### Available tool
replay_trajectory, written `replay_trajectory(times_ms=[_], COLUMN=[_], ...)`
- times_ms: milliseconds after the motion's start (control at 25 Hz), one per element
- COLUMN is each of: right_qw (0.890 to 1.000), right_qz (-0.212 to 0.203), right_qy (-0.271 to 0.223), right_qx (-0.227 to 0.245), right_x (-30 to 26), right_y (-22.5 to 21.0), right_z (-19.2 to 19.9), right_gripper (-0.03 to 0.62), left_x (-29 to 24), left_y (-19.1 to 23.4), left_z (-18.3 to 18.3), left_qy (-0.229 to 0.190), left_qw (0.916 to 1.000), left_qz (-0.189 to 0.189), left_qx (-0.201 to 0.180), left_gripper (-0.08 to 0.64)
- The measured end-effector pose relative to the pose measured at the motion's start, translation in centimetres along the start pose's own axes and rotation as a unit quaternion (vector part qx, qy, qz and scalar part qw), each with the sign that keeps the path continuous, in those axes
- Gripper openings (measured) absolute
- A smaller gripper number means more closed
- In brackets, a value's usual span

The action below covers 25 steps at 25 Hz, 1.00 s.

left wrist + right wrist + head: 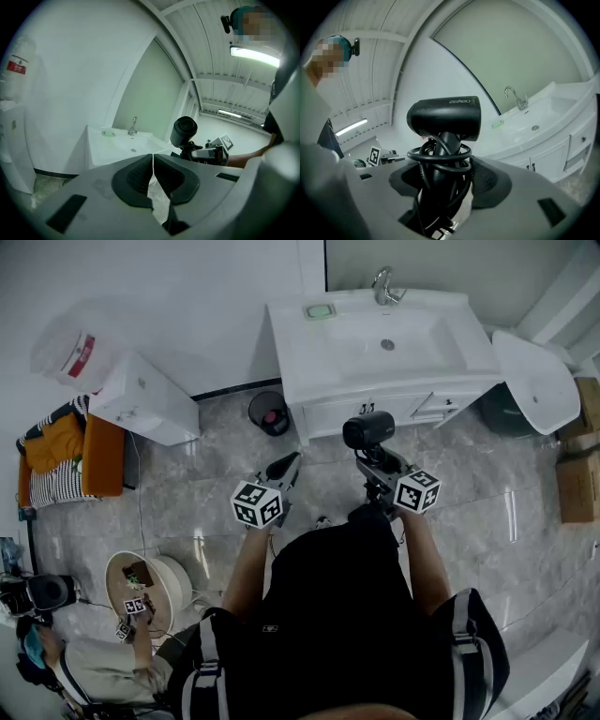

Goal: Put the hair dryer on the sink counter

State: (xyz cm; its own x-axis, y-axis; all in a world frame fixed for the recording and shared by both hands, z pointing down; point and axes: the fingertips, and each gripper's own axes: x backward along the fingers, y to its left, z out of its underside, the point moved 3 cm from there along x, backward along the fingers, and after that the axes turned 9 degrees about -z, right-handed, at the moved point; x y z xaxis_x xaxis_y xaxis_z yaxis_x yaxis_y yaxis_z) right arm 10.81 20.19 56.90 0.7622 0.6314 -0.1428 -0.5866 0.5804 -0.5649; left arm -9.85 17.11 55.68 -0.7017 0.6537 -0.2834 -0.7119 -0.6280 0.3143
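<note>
Fingers (487, 185) of right gripper (445, 183) wide, clamped on hair dryer (445, 117) handle; left gripper (153, 177) fingers (136, 180) together, empty.

The person (349, 643) wears a black short-sleeved top (328, 587). The left gripper (291, 463) and right gripper (368, 455) have grey bodies, black pads and black-and-white marker cubes (257, 503).

I count two hand-held tools, the left tool (284, 468) and the right tool (377, 463), and one black hair dryer (367, 429). There is one white sink worktop (309, 362), with one tap (383, 285), one drain (387, 344) and one green soap dish (321, 310). Add one black bin (270, 412) and two people, one in black (347, 615) and one crouching (84, 671).
</note>
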Motion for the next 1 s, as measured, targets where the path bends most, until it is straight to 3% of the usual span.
replay_trajectory(times_ms=[1000], right_qw=[1.000], right_qz=[-0.006], right_qy=[0.014], right_qx=[-0.015], right_x=[-2.8], right_y=[-1.5], right_z=[-0.6], right_gripper=[0.325], left_x=[0.2], left_y=[3.1], left_z=[-0.4], left_qy=[0.011], left_qw=[0.9995], left_qz=[-0.024], left_qx=[0.014], left_gripper=[0.020])
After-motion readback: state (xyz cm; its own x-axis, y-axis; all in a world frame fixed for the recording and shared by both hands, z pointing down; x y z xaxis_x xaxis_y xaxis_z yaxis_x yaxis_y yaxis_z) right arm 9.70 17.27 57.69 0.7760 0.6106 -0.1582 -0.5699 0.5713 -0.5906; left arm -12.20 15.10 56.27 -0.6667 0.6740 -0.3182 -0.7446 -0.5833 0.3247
